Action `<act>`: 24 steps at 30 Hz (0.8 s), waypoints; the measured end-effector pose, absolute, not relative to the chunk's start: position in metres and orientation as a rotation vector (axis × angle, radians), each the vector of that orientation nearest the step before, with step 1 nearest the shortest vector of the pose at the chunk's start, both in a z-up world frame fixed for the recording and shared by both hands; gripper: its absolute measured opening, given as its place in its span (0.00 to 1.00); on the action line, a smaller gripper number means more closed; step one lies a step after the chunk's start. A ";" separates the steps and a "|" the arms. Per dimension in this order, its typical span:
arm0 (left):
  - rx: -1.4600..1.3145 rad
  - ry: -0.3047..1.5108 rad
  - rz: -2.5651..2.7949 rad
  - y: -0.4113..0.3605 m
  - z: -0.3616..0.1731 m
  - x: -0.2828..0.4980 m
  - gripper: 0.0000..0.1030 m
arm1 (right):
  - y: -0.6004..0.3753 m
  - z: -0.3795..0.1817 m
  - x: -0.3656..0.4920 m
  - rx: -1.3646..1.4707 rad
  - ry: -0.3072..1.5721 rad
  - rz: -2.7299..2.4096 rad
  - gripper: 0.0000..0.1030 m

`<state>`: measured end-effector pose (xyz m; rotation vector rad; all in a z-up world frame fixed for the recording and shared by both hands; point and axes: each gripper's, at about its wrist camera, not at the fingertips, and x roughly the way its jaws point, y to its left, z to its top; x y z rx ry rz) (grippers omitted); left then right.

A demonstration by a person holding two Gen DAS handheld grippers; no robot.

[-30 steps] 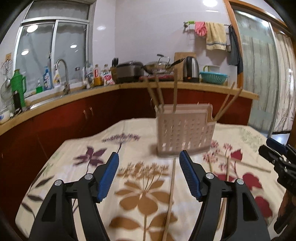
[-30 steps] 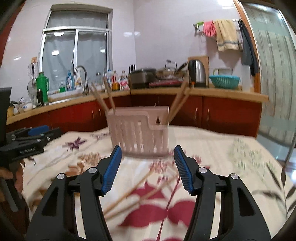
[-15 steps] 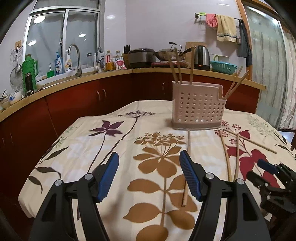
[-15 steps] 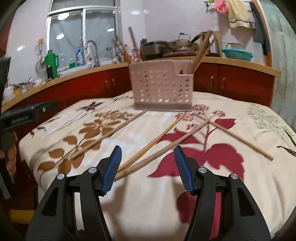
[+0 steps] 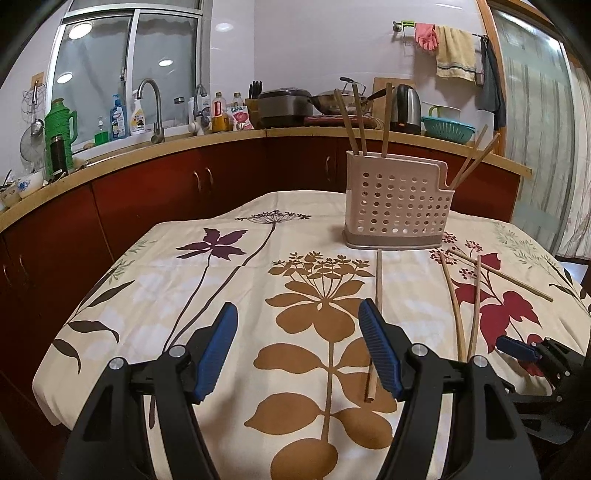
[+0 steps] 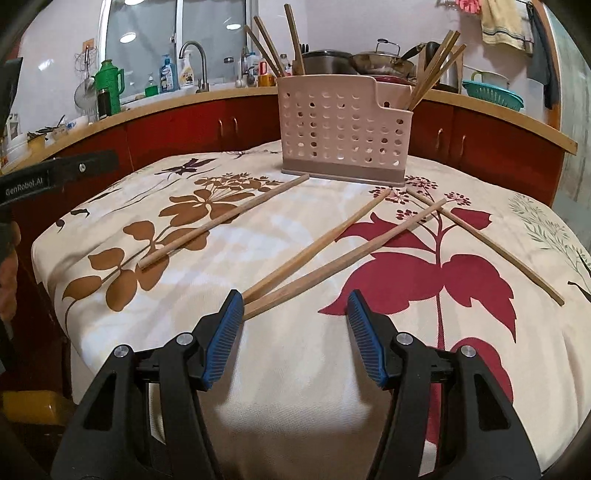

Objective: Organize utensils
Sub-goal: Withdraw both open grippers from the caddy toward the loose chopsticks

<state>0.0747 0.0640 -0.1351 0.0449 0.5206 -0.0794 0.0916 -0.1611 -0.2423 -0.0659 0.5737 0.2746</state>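
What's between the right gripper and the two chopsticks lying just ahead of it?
Nothing visible. The right gripper is open over bare tablecloth; the two chopsticks lie with their near ends by its left pad. The path on to the holder also looks clear.

A cream floral tablecloth [image 5: 229, 280] with brown, purple and red leaf prints covers the table. Behind it runs a wooden-topped counter [image 5: 207, 138] over dark red cabinets [image 5: 155, 192]. On the counter stand a green thermos jug [image 5: 59, 127], a curved chrome tap [image 5: 153, 107], a steel electric kettle [image 5: 405, 109] and a teal plastic colander [image 5: 447, 129]. A yellow towel [image 5: 455, 53] and a pink rubber glove [image 5: 426, 36] hang from a wall rail.
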 end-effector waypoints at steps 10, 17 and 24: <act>0.043 0.528 -0.080 0.064 -0.137 0.076 0.64 | -0.155 -0.243 0.091 -0.088 0.583 0.279 0.56; 0.045 0.529 -0.079 0.064 -0.138 0.076 0.64 | -0.165 -0.244 0.094 -0.078 0.585 0.227 0.56; 0.046 0.540 -0.080 0.064 -0.142 0.077 0.64 | -0.182 -0.243 0.097 -0.054 0.585 0.164 0.54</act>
